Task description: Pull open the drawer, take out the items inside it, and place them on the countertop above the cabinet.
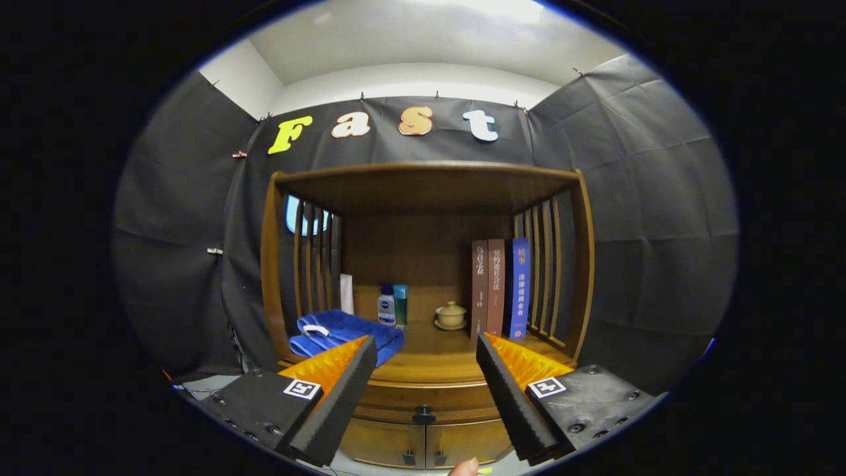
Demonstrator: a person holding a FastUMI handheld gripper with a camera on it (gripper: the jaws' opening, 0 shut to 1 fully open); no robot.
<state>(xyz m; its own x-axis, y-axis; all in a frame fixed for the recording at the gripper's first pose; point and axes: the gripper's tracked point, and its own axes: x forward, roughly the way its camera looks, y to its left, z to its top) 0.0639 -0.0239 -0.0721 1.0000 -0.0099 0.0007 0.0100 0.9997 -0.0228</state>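
Observation:
A wooden cabinet stands ahead of me, with an open shelf compartment above a countertop (429, 357). Below the countertop sits the drawer (423, 403), closed, with a dark round knob (423, 415) at its middle. My gripper (426, 350) is open, its two fingers spread wide apart with nothing between them. The knob lies between and below the fingertips, some way beyond them. What is inside the drawer is hidden.
On the countertop lie a folded blue towel (344, 330) at the left, two small bottles (391, 305) at the back, a lidded cup on a saucer (451, 315), and three upright books (499, 287) at the right. Two small cabinet doors (426, 444) sit under the drawer. A fingertip (464, 467) shows at the bottom.

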